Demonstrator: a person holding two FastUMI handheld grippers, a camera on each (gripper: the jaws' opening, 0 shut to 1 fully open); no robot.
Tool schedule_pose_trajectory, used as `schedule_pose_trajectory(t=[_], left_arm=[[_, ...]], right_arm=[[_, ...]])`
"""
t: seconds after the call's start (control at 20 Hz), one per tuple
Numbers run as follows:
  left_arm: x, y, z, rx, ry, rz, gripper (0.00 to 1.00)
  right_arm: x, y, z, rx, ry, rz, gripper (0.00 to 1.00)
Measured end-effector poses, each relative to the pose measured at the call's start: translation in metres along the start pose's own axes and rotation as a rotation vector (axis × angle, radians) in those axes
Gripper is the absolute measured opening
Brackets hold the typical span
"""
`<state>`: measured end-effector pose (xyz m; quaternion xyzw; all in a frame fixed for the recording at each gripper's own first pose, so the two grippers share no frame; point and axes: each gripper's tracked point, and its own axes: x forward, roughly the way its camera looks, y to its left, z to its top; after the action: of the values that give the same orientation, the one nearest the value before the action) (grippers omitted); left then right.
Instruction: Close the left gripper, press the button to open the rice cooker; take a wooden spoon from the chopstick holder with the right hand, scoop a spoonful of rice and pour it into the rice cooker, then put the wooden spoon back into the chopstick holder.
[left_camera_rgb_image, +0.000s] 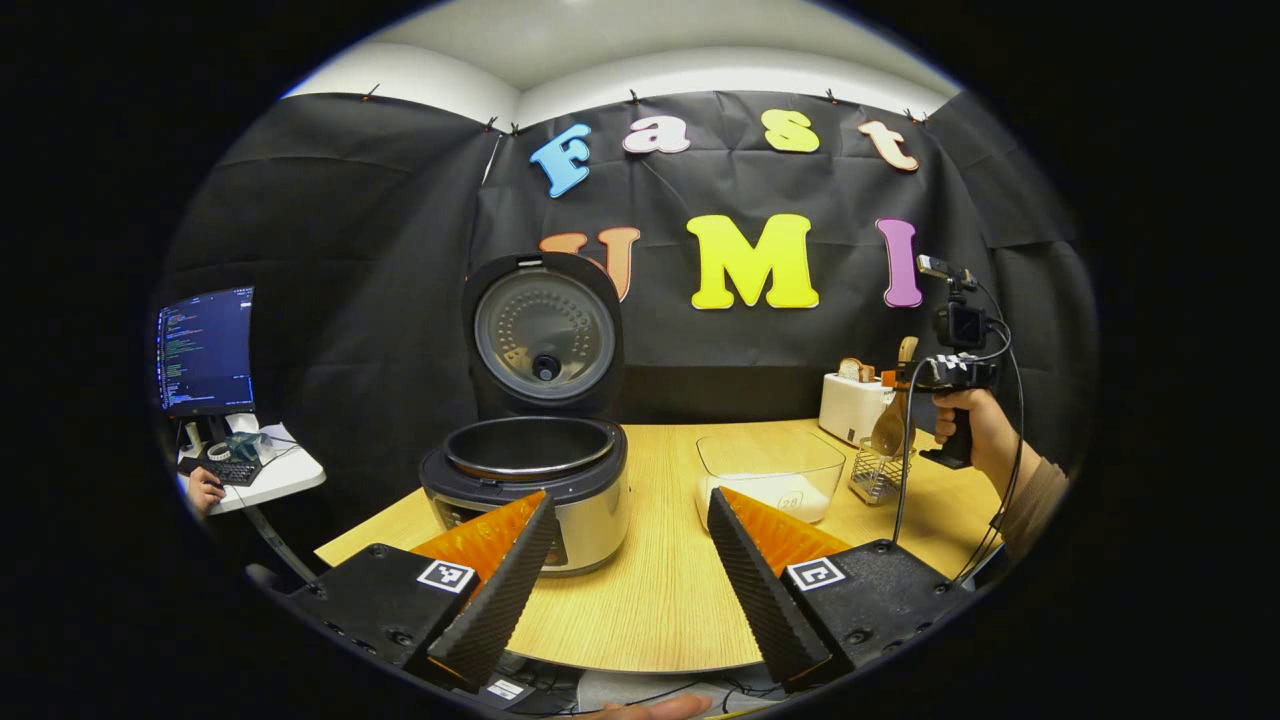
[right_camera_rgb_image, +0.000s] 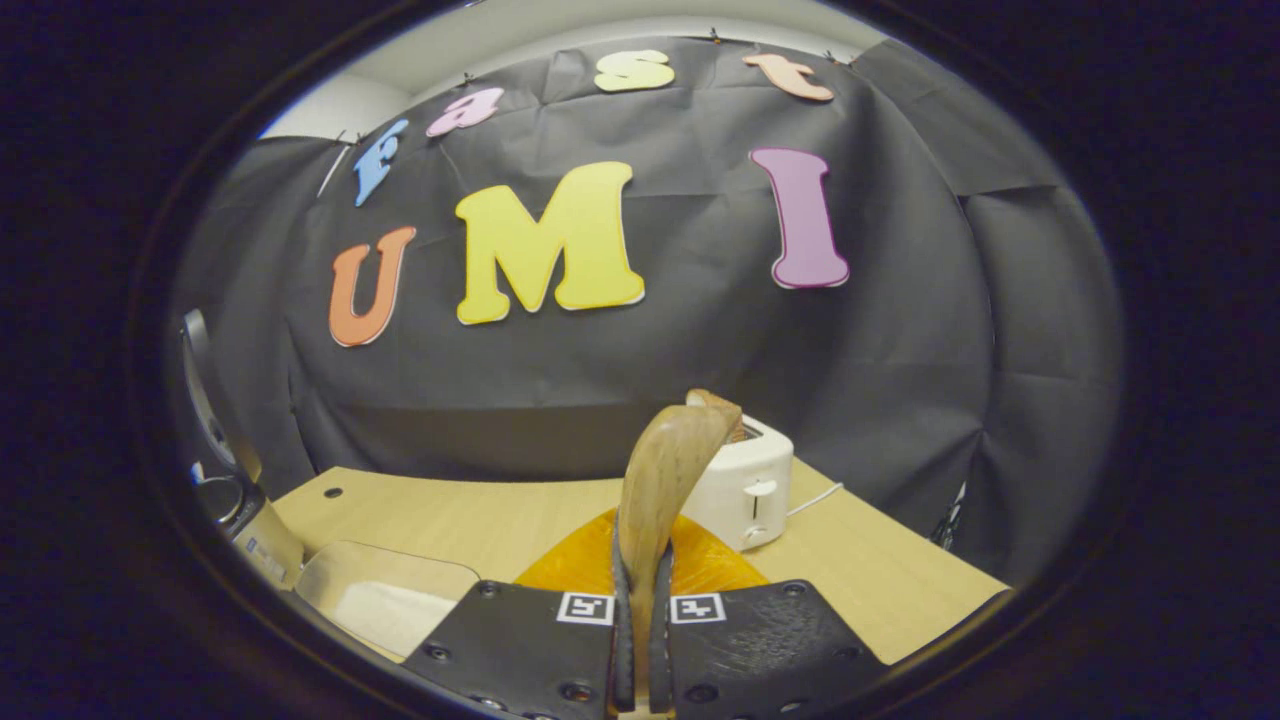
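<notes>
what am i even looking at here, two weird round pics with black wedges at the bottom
Each picture comes from a camera riding on a hand-held gripper; the wedges are that gripper's own two fingers. In the left gripper view, the left gripper is open over a wooden table. On it stand a rice cooker with its lid up, a clear container of rice, a wire chopstick holder and a toaster. A person's hand holds the right gripper, which is shut on the wooden spoon.

Left gripper (left_camera_rgb_image: 630, 560) sits at the bottom of its view with jaws spread wide, while the right gripper (right_camera_rgb_image: 640, 640) is clamped tight, held by a hand (left_camera_rgb_image: 975, 425) at right of the left gripper view.
</notes>
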<state>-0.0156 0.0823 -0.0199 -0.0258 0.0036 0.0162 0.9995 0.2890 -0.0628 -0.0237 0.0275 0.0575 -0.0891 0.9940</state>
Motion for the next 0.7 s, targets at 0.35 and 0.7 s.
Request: schedule_pose_trajectory(t=[0.35, 0.7], left_arm=[[0.004, 0.002, 0.009, -0.004, -0.007, 0.007, 0.97], [0.003, 0.015, 0.068, 0.057, -0.115, 0.044, 1.00]], right_arm=[[0.005, -0.004, -0.033, 0.095, 0.084, 0.015, 0.13], [-0.023, -0.024, -0.009, 0.032, 0.003, -0.041, 0.58]])
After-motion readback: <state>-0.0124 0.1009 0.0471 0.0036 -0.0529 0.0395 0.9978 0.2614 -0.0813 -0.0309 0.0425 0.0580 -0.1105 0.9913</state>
